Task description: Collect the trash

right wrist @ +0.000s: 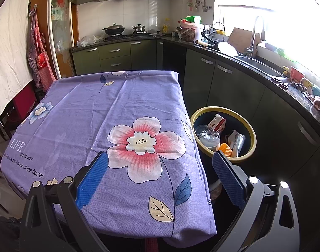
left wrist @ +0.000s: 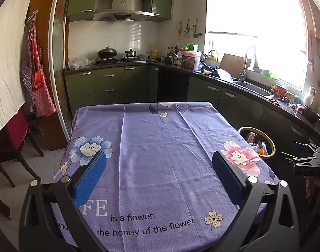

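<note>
table (right wrist: 80, 109): purple floral cloth, directly ahead of both claws; no litter visible on it.
bin (right wrist: 252, 134): yellow-rimmed, on the floor just beside the table edge, ahead and right of the right gripper (right wrist: 160, 163).
trash in bin: clear plastic bottle (right wrist: 208, 137), red-and-white carton (right wrist: 217, 122), white packet (right wrist: 236, 141), orange piece (right wrist: 226, 149).
left gripper (left wrist: 159, 163): jaws spread wide, nothing between them, above the cloth.
right gripper: jaws spread wide, empty, over the table's near corner.
status: collection appears finished; nothing left to pick in view.
</note>
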A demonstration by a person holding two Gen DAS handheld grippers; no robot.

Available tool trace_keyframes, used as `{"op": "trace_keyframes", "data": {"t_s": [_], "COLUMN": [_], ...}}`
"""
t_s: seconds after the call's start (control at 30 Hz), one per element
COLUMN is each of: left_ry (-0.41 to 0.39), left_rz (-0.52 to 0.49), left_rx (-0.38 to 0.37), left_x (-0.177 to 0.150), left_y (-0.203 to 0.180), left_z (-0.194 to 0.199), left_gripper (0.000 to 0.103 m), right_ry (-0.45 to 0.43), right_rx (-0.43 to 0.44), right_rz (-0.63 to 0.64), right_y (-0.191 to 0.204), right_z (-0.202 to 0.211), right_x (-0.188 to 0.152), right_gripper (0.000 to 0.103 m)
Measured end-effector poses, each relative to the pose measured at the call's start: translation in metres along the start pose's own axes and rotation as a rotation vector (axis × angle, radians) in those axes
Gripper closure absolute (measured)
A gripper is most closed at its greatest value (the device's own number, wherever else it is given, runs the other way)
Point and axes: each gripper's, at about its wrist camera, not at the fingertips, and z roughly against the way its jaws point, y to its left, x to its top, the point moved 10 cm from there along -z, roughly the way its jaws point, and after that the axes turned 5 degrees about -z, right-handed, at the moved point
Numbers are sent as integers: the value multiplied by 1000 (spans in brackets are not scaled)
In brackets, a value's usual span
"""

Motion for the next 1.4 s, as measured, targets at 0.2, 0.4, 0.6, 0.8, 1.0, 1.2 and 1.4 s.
{"op": "trace_keyframes", "data": {"t_s": [0.2,0.4,0.6,0.8,1.0,1.2,1.4], "left_ry": [2,4,7,3,-2,22,19], "left_rz": [-5,-9,-9,-2,11,34,52], "left_rx": [0,-4,-5,-10,-21,-62,-77], "left_x": [1,2,2,2,1,-1,-2], "left_y": [-1,-3,-3,-3,-3,-4,0], "left_z": [0,-1,-2,-2,-2,-8,-13], "left_gripper": [7,7,7,7,7,7,7], "right_ry": [0,0,3,6,7,9,12], "right_rx": [1,0,1,2,2,1,2], "right_rz": [0,1,2,5,6,5,6], "right_y": [0,0,2,2,2,3,3], "right_z": [0,0,-1,-3,-4,-5,-7], "right_x": [0,0,-1,-1,-2,-3,-4], "right_gripper": [5,5,5,5,5,5,5]}}
